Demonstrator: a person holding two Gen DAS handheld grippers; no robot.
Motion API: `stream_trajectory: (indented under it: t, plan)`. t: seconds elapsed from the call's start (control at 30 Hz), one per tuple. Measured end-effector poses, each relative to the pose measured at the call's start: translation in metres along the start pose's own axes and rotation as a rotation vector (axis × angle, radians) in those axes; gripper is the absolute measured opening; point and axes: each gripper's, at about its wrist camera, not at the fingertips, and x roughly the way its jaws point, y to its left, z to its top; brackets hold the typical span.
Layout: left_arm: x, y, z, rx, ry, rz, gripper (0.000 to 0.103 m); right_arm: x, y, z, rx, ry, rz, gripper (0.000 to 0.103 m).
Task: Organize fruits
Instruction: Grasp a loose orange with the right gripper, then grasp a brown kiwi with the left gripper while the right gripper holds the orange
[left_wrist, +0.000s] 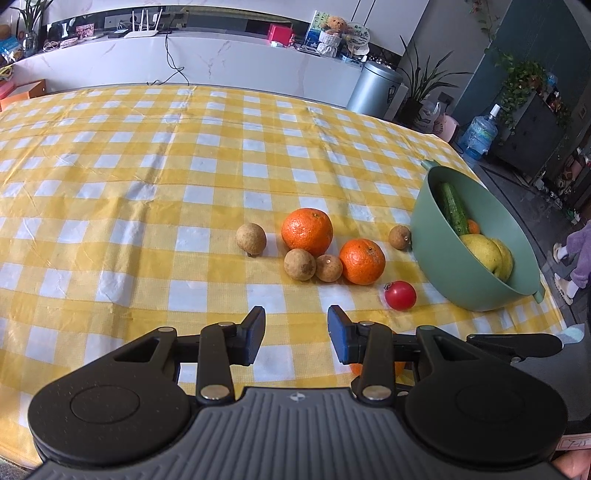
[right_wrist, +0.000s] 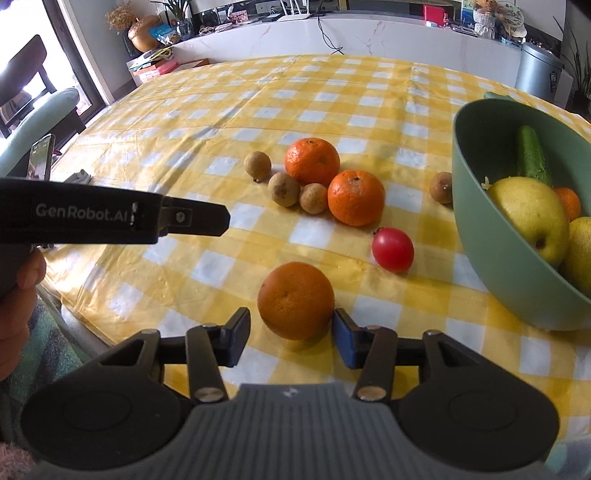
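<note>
Green bowl (right_wrist: 480, 221) cut off at the frame edge; both grippers, left (left_wrist: 296, 334) and right (right_wrist: 290, 334), gape, holding nothing.

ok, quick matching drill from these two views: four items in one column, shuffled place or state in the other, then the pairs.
1. cucumber
2. tomato
3. nearest orange
4. left gripper

A. between the right gripper's open fingers
B. open, holding nothing
C. inside the green bowl
D. on the cloth, just left of the bowl

Pairs: 1-C, 2-D, 3-A, 4-B
</note>
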Motion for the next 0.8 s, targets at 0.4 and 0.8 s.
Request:
stream_trajectory:
  t: [0.4,0.8]
  plan:
    - [-0.007,0.005,0.006,-0.03,-0.076,0.01,0.045,0.003,0.003,0.007,-0.001,-0.018,-0.003,0.042]
    - [0.004,-0.001,0.038,0.055,-0.073,0.113,0.043,-0.016,-0.007,0.049,-0.058,-0.201,-0.086,0.042]
